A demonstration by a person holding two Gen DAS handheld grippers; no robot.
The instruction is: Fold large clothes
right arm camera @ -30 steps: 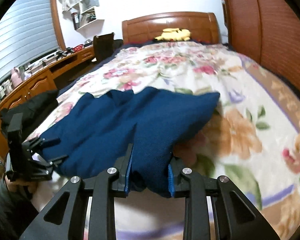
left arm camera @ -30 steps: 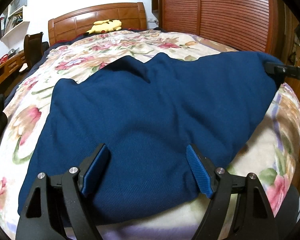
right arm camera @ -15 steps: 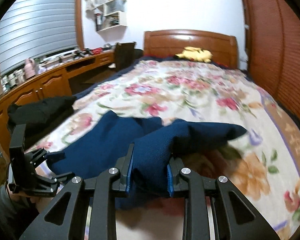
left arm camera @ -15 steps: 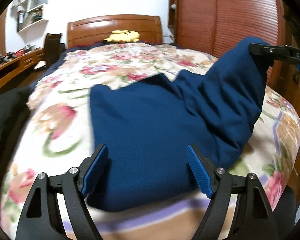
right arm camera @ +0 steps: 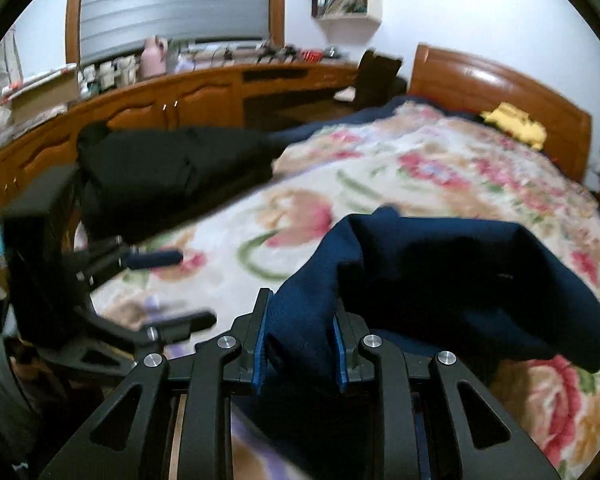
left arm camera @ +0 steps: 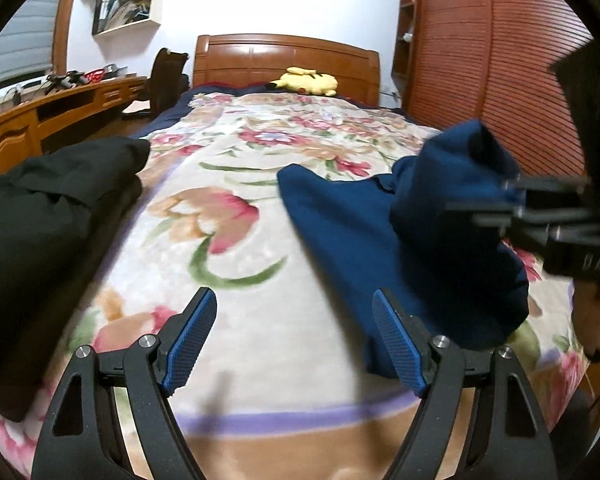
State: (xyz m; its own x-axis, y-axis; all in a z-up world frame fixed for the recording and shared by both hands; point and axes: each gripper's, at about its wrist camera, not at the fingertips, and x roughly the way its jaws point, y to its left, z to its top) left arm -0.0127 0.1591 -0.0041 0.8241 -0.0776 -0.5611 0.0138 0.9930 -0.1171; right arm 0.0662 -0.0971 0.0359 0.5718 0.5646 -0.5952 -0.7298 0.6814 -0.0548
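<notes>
garment (left arm camera: 380, 240) lies on the bed (left arm camera: 236, 288), running from near edge toward headboard. right hand-held gripper (right arm camera: 300, 354) is clamped on its lifted near corner; left hand-held gripper (left arm camera: 294, 340), jaws apart and empty, sits just left of it, nearer the free edge.

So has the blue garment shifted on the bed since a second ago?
Yes. The blue garment, clamped in the right hand-held gripper, now lies bunched toward the wardrobe side, baring the floral blanket it covered.
</notes>
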